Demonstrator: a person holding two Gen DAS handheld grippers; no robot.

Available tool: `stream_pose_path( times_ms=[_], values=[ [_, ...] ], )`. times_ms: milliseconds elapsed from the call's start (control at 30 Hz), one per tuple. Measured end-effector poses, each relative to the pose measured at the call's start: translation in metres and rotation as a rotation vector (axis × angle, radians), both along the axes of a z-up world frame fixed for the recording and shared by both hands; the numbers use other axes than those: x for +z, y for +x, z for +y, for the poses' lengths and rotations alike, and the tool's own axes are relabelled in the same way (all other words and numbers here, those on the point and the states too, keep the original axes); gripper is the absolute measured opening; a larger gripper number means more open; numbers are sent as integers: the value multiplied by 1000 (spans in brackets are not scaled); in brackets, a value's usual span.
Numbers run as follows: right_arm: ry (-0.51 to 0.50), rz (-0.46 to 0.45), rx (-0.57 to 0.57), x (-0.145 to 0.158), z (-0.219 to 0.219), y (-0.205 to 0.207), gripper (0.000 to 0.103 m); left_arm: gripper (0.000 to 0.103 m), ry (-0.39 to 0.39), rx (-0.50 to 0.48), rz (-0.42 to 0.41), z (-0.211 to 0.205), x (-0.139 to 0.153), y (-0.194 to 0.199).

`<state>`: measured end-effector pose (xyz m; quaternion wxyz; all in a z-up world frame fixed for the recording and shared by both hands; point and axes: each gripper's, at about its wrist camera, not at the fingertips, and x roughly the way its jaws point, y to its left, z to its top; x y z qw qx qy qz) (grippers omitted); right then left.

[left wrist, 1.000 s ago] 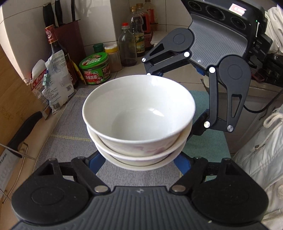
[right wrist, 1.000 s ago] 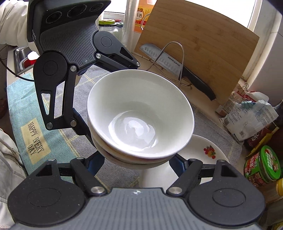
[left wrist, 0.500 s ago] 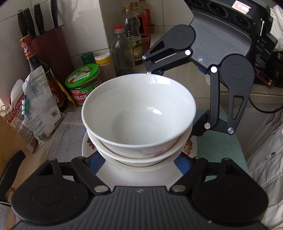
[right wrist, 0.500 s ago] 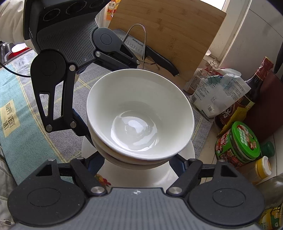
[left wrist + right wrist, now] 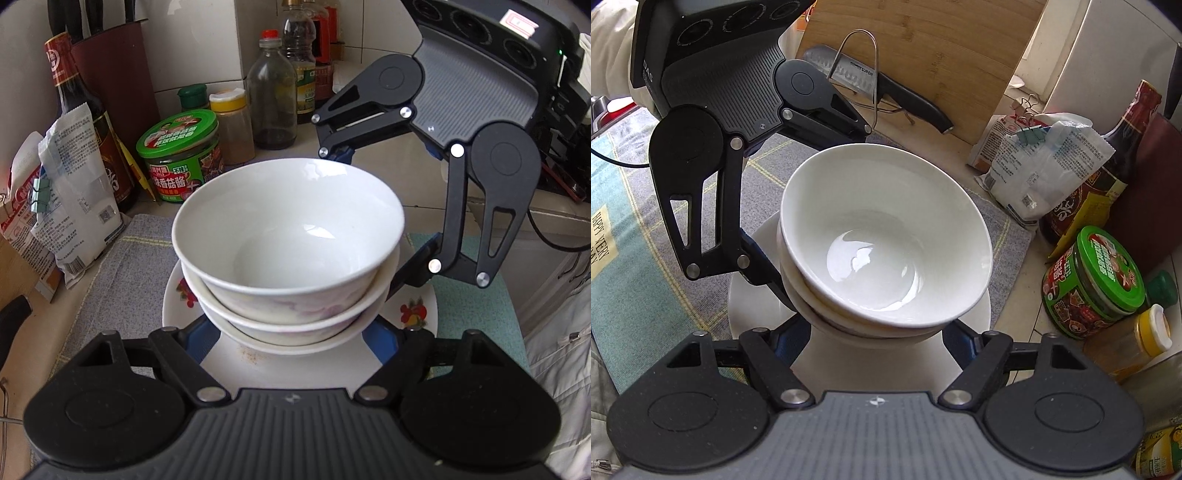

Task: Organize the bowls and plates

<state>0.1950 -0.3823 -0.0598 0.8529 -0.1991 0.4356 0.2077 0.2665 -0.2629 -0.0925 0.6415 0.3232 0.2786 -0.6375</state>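
Bowls (image 5: 288, 236) sit nested in a white stack, gripped from two sides above a flowered plate (image 5: 413, 310) that lies on the grey cloth (image 5: 122, 266) of the worktop. The left tool (image 5: 291, 332) pinches the lower part of the stack between its blue-padded fingers (image 5: 199, 336), one on each side of the bottom bowl. The right tool (image 5: 879, 339) reaches in from the opposite side and brackets the same stack with its own fingers (image 5: 960, 341); its jaws are closing, with the stack between them and the pads against the lowest bowl. In the left wrist view the right tool shows as a black linkage behind and right of the bowls; in the right wrist view the left tool appears at upper left in the same way. Whether the stack's foot already touches the plate cannot be told, as the bowls hide it. Beside the cloth stand a green-lidded jar (image 5: 181, 158), a dark sauce bottle (image 5: 88, 122), a yellow-capped spice jar (image 5: 232, 129) and clipped paper packets (image 5: 70, 184). A bamboo cutting board (image 5: 923, 48) leans at the back with a black-handled knife (image 5: 886, 96) in a wire rack.
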Motion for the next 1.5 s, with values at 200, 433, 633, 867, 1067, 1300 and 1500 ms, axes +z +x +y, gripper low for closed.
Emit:
stream_pose_path(
  times_ms=[200, 433, 633, 867, 1067, 1300, 1500],
  values=[
    [4, 4, -1, -1, -1, 1, 82, 83, -4, -5, -2, 1, -1, 0],
    [11, -38, -25, 4, 0, -4, 103, 100, -82, 72, -46, 17, 4, -5],
    [-17, -37, -79, 5, 1, -12, 103, 102, -113, 282, 22, 47, 14, -5],
    [13, -31, -228, 10, 10, -32, 103, 102, -194, 570, -32, 100, 33, -34],
    [106, -54, -508, 19, 30, -57, 103, 102, -232, 761, -94, 128, 38, -60],
    [133, -46, -832, 30, 72, -88, 103, 102, -190, 852, -44, 140, 48, -96],
    [132, -74, -923, 46, 100, -118, 103, 102, -166, 912, -26, 150, 67, -121]
  ],
)
